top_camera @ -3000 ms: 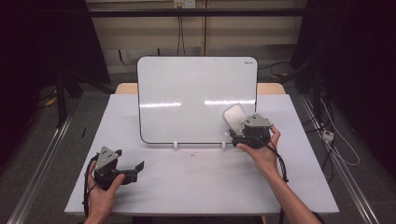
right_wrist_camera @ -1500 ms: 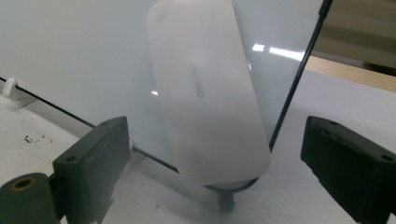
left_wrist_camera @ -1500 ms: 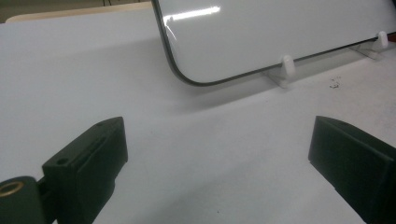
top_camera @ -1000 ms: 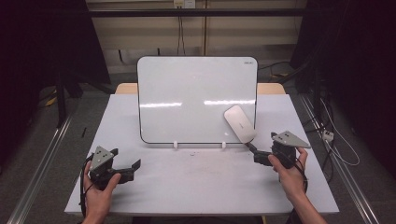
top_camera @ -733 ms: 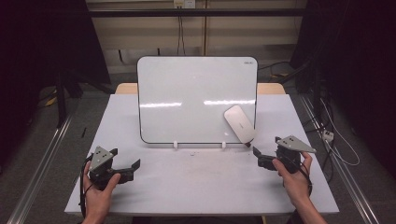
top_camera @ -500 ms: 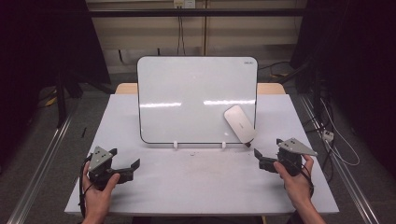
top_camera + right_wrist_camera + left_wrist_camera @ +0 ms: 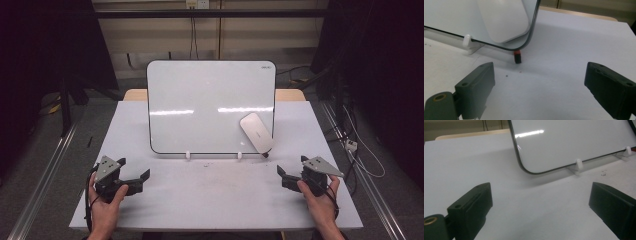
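Observation:
A whiteboard (image 7: 210, 105) stands upright on small white feet (image 7: 577, 165) at the middle of the white table (image 7: 220, 200). A white oblong eraser (image 7: 256, 132) clings to its lower right part, tilted. Below that corner a small red and black piece (image 7: 264, 155) stands on the table. My right gripper (image 7: 281, 177) rests low at the front right, open, with bare table between its jaws. In the right gripper view the eraser (image 7: 502, 20) and the red piece (image 7: 517, 56) lie ahead of it. My left gripper (image 7: 142, 181) sits at the front left, open and holding nothing, facing the board's lower left corner (image 7: 524, 168).
Grey floor, metal rails and loose cables (image 7: 360, 150) flank the table on both sides. A wooden edge (image 7: 290, 94) shows behind the board. Dark curtains and a pale wall close off the back.
My right gripper has drawn back from the eraser on the board to the table's front right and sunk lower. The eraser stays on the board. My left gripper has kept still.

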Demonstrator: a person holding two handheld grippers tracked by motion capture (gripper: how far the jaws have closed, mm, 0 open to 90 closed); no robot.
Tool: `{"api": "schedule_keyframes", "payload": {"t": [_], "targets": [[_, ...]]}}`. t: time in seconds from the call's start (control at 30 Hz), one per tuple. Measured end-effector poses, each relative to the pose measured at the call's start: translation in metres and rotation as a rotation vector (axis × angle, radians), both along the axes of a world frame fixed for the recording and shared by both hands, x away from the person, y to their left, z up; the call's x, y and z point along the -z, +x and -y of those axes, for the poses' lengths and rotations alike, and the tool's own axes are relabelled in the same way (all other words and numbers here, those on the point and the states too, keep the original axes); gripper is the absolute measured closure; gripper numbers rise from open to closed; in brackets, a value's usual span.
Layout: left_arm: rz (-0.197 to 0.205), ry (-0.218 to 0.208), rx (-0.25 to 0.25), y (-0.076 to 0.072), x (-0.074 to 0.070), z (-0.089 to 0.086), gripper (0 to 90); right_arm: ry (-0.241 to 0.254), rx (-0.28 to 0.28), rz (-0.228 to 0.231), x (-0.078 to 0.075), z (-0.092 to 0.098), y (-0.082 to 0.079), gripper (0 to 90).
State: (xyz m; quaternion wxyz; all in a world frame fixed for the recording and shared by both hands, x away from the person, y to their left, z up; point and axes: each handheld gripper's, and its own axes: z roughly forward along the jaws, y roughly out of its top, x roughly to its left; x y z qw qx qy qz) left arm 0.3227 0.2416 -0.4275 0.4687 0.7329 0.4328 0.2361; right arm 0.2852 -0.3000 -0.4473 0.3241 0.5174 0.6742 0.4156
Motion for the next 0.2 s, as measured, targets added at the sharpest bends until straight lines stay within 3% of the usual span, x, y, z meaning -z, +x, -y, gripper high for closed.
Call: {"api": "schedule_keyframes", "payload": {"t": [0.2], "targets": [[-0.001, -0.007, -0.001, 0.0, 0.0, -0.0008, 4.9, 0.012, -0.007, 0.0, 0.0007, -0.0016, 0.0006, 8.5]]}}
